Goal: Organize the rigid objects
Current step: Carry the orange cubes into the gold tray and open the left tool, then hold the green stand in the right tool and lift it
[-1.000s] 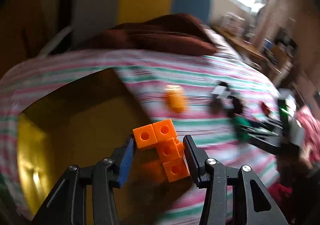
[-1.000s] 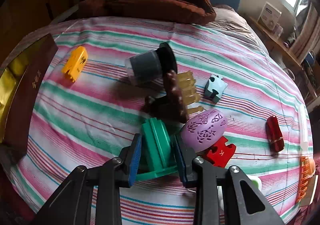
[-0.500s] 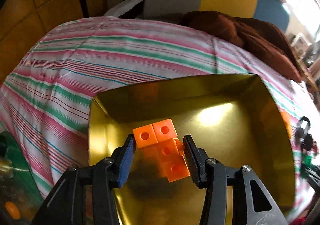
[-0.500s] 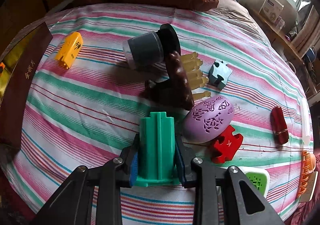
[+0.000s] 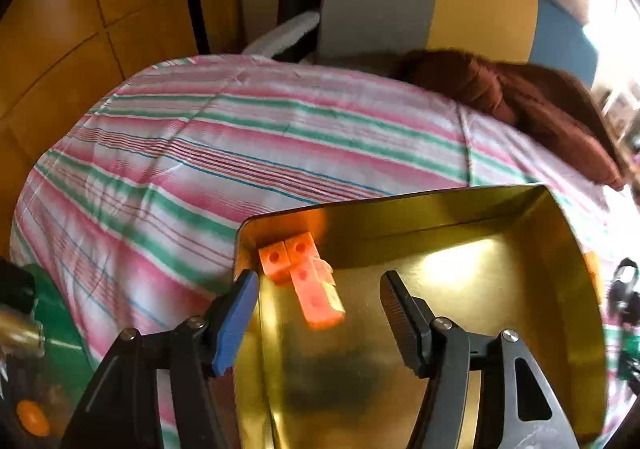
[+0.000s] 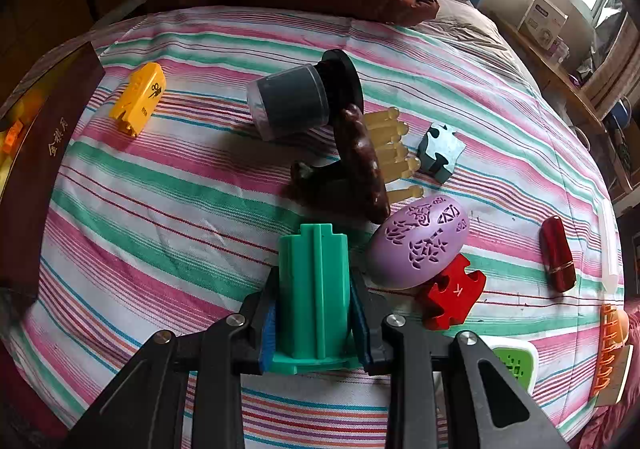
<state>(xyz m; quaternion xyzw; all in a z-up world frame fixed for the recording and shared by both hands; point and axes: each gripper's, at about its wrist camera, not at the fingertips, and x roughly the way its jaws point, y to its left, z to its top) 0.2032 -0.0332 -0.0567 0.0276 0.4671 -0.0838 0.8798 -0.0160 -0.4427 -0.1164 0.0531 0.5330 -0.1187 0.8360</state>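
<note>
Now my left gripper (image 5: 316,299) has just been opening, jaws apart, the orange block cluster (image 5: 304,281) free in the gold tray (image 5: 576,249). My right gripper (image 6: 314,323) clamps the green piece (image 6: 314,289); I'd carry it trayward next.

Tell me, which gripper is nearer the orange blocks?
Left. The left gripper hangs open right over the orange blocks in the gold tray. The right gripper is off among the toys, clamped on a green piece.

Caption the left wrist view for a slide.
Left gripper, jaws just opened, releases the orange block cluster into the gold tray.
</note>
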